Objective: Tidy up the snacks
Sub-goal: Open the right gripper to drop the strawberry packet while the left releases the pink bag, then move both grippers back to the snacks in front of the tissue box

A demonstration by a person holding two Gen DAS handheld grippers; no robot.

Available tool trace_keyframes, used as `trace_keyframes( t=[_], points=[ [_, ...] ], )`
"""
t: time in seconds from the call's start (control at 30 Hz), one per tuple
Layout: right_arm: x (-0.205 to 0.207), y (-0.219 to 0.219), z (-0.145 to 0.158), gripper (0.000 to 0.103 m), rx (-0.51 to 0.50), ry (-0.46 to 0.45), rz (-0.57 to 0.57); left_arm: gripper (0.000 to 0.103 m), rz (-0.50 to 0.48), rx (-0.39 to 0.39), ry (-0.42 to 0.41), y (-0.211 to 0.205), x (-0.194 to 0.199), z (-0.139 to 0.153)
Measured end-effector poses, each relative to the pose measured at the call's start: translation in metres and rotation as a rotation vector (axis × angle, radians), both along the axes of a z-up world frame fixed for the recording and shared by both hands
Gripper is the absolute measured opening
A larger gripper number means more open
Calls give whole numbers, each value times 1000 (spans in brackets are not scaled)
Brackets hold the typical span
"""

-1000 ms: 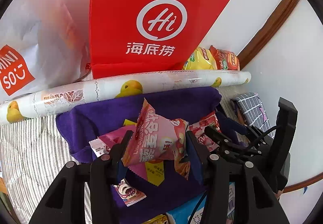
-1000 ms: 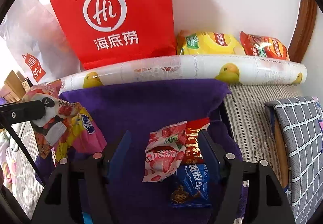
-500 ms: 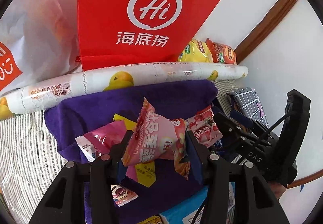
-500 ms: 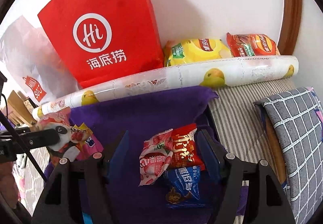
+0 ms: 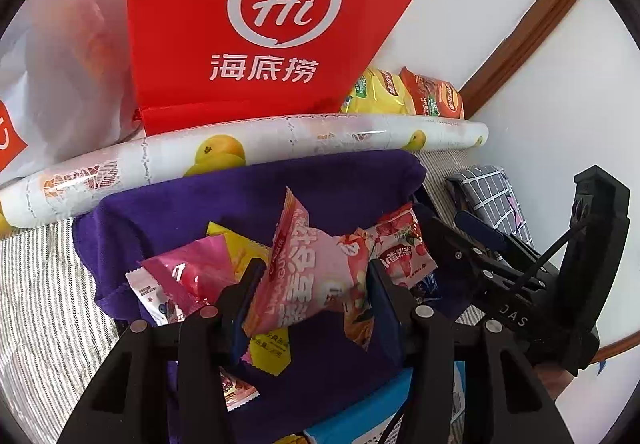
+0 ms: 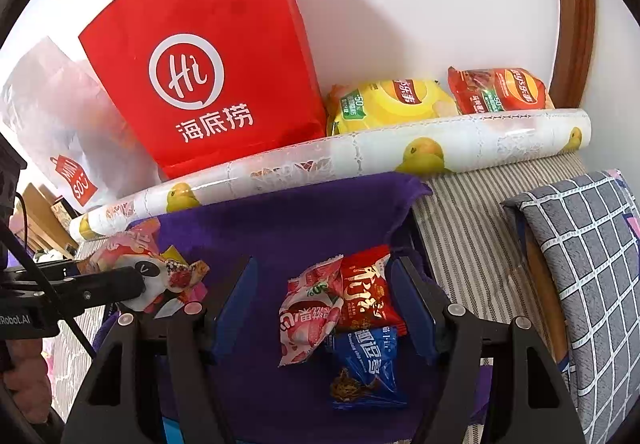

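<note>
Only right view, blue snack packet, left view, pink snack packet

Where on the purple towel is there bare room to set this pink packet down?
Bare purple towel lies between the duck roll and the snacks, and left of the strawberry packet. Crowded: the red packet and blue packet cluster.

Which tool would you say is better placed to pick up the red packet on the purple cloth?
Right: its tool is open and empty with the red packet between its fingers; the left tool already grips a pink packet.
</note>
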State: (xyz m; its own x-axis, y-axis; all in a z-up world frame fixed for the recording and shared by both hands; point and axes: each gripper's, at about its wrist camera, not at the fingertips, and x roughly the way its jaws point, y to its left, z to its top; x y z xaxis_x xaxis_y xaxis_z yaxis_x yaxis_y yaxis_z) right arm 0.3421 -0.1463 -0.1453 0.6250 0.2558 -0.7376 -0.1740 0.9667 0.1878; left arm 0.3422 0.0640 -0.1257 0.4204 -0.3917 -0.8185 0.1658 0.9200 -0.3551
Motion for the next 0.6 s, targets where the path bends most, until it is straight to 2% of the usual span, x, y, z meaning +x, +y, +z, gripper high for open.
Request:
trace_keyframes(
  t=[0.2,0.43,0.6],
  points=[
    [-2,-2,1,69,0,-2,-10,51,6,15,33,-3,5,-6],
    [-6,-5,0,69,5,9,-25,71,25,11,28,-1,3,0],
    [-13,-10,-3,69,15,30,-52,73,27,-16,25,2,-2,9]
  ],
)
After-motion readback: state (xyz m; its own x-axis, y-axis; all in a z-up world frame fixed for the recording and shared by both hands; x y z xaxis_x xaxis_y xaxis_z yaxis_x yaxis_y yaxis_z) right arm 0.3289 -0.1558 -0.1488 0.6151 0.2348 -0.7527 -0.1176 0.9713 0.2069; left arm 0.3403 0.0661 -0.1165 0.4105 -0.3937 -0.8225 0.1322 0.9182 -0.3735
